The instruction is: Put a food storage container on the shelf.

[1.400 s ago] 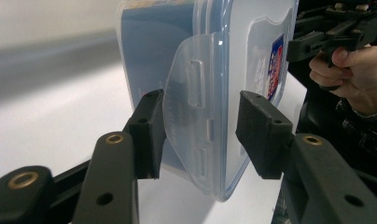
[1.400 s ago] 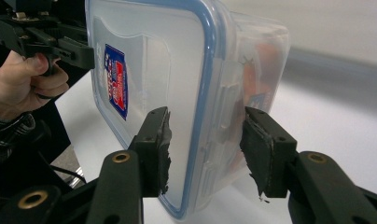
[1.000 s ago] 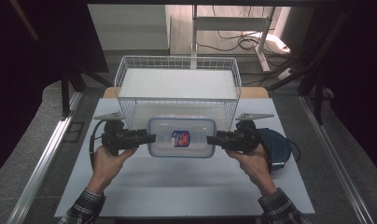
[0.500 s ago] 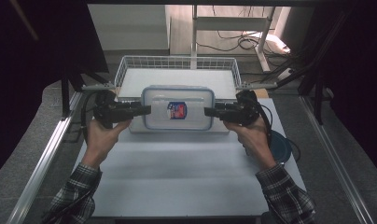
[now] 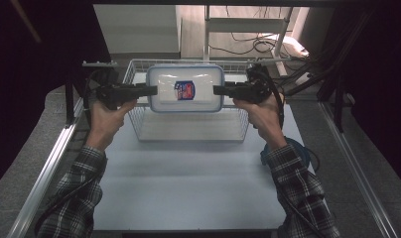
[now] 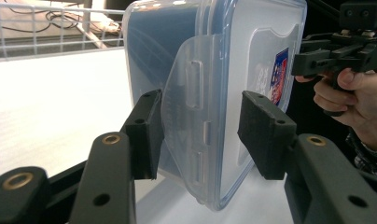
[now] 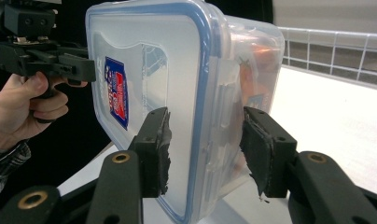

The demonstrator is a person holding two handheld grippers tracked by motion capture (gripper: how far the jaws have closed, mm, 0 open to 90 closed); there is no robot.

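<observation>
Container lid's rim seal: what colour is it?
Blue, around the clear lid; clearest in the right gripper view.

A lab: dark curtains (image 5: pixel 34 74), loose floor cables (image 5: pixel 248 47), framed white table (image 5: pixel 188 188).

The lidded container (image 5: pixel 185 89) hangs above the wire basket (image 5: pixel 188 126), lid facing up, between the two claws; the left claw (image 5: pixel 151 90) grips its left end and the right claw (image 5: pixel 219 90) its right end, each hand behind its claw; the basket stands on the table (image 5: pixel 188 188) toward the far edge; bare table lies before it, nearer the person; a round object (image 5: pixel 288 151) sits on the table just beside the right forearm, perhaps partly under the sleeve; cables lie on the floor behind the table.
</observation>
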